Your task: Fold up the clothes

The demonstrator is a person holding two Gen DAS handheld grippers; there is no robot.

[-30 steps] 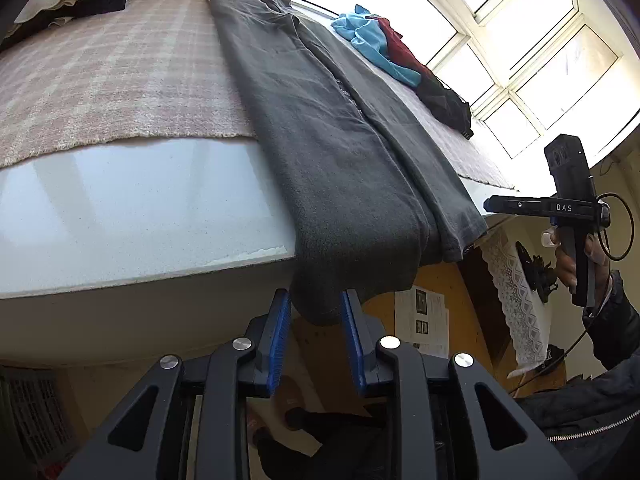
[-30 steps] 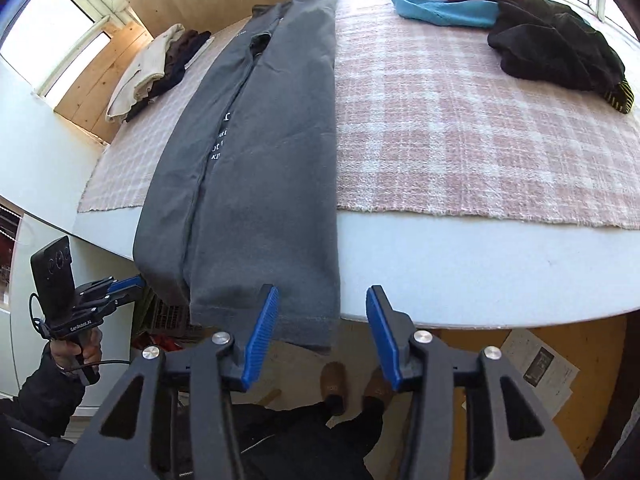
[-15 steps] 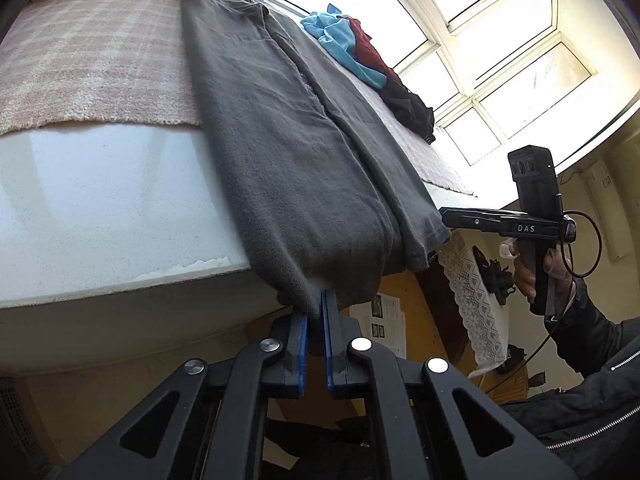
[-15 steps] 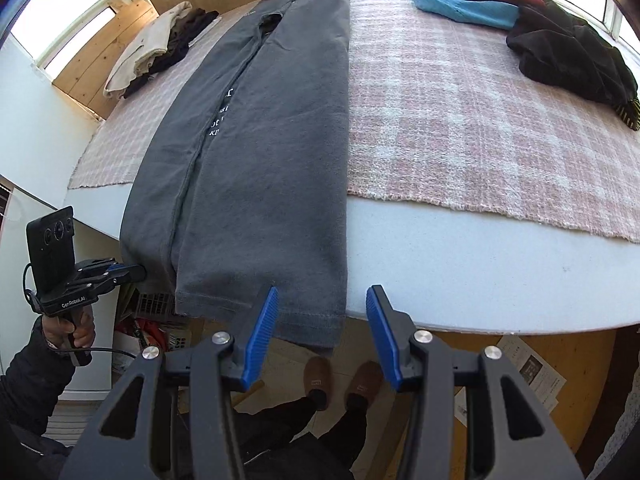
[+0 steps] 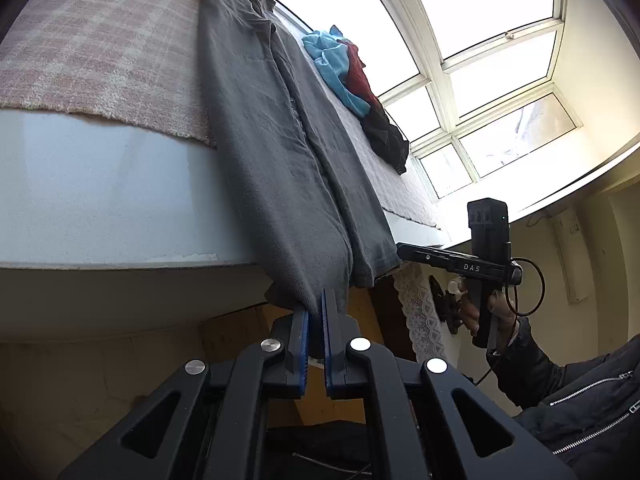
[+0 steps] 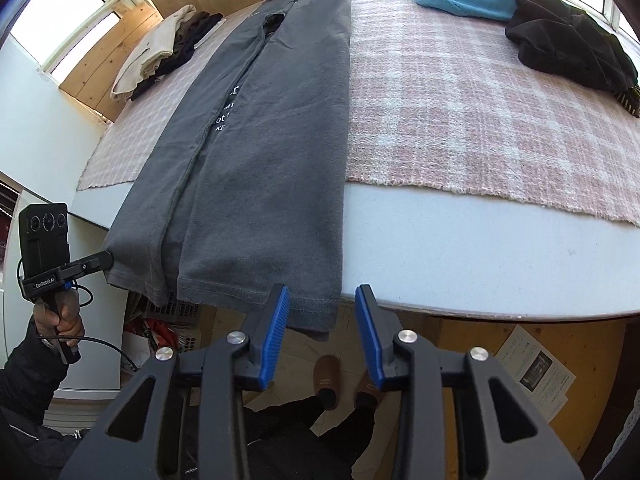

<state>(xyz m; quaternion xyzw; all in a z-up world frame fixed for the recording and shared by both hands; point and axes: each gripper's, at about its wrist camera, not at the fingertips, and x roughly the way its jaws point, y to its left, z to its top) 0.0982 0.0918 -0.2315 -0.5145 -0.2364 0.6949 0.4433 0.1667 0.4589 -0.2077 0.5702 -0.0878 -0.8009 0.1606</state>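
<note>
Clothes first: seen from the left wrist, the grey garment (image 5: pixel 276 152) lies as a long narrow strip, its sides already folded in toward the middle, running away from the left hand-held gripper (image 5: pixel 315 320) across the pink checked cloth (image 5: pixel 92 48) on the bench (image 5: pixel 100 204). Its near end hangs over the bench edge straight ahead, and the left jaws are pinched shut on one hem corner. This tool points up at the hem from below the bench edge. Off to its right, the right hand (image 5: pixel 476 312) holds its own tool level at the other hem corner. Farther ahead sits a heap of blue, red and black clothes (image 5: pixel 352 92), still unfolded.

From the right wrist, the right hand-held gripper (image 6: pixel 320 312) points steeply down over the bench edge. Its jaws are closing with the garment's right hem corner (image 6: pixel 316 308) between them; the blue pads do not appear to press on the cloth yet. Well to its left, a hand grips the other tool at the far hem corner. A folded stack of pale and dark clothes (image 6: pixel 168 44) lies ahead and left, and the loose heap ahead and right.

I judge the lengthwise folds done on this garment; folding it end over end remains, then the heap.
</note>
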